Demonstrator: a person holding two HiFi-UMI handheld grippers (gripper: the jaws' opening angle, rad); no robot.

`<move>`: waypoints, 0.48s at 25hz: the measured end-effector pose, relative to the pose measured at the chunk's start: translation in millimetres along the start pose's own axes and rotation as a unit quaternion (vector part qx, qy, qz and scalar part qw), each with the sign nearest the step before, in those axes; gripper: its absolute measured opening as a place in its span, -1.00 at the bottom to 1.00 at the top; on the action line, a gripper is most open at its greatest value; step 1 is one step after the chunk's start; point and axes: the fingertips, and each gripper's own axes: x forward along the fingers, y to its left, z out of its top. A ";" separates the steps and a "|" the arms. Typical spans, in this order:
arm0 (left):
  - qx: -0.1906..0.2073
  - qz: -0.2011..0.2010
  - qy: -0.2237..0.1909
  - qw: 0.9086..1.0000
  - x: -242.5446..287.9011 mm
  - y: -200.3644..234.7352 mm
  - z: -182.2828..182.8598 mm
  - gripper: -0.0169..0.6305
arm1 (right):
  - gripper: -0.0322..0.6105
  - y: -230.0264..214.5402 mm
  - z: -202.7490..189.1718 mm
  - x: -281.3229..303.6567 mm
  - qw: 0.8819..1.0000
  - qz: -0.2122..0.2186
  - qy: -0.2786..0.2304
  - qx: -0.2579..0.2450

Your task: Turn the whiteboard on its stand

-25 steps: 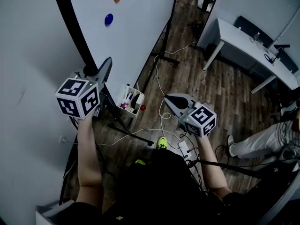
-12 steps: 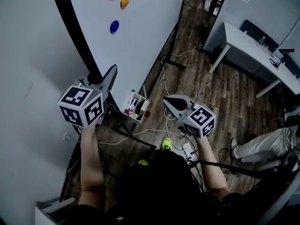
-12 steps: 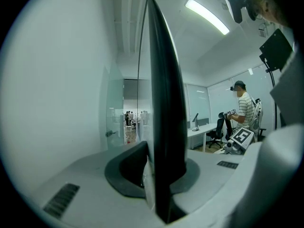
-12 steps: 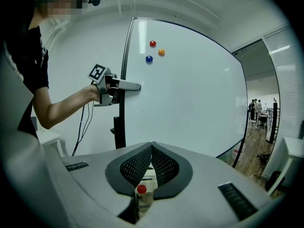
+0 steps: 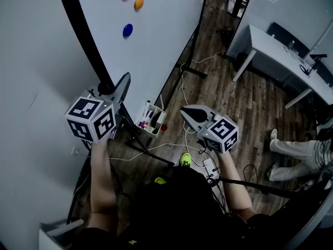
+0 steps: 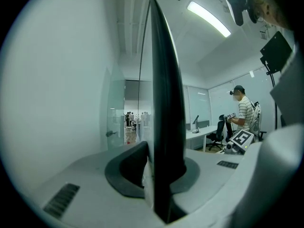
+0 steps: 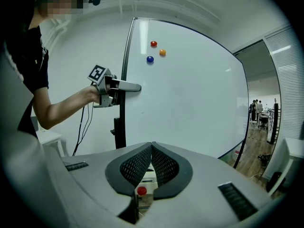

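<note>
The whiteboard (image 5: 156, 30) stands on its black stand, edged by a black frame (image 5: 86, 40). Red, orange and blue magnets (image 5: 127, 30) stick to its face. My left gripper (image 5: 124, 82) is shut on that frame at the board's side edge. In the left gripper view the dark frame edge (image 6: 166, 103) rises straight up from between the closed pads. The right gripper view shows the board (image 7: 190, 99) face-on with the left gripper (image 7: 135, 87) clamped on its frame. My right gripper (image 5: 186, 112) hangs over the floor, shut and empty (image 7: 151, 148).
A white marker caddy (image 5: 148, 117) sits at the board's foot beside the stand's legs (image 5: 195, 72). Cables (image 5: 182, 95) and a power strip (image 5: 204, 164) lie on the wooden floor. A white desk (image 5: 281, 61) stands at the right, and a person's legs (image 5: 296, 155) reach in there.
The head view has shifted slightly, so the board and magnets sit a little lower and to the right. The person's legs at the right have moved rightward. Both grippers hold their places.
</note>
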 end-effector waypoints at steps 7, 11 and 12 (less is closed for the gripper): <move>0.018 0.001 -0.019 1.000 -2.3 -2.0 0.5 -0.80 | -0.93 8.5 0.2 -3.3 1.000 0.001 -0.001 0.000; 0.049 0.003 -0.050 0.998 -5.0 -2.7 1.6 -0.67 | -0.93 16.1 -3.8 -0.1 1.000 0.003 0.003 0.001; 0.053 0.005 -0.057 0.997 -7.7 -3.0 1.4 -0.65 | -0.93 17.1 -4.8 0.0 1.000 0.002 0.003 0.002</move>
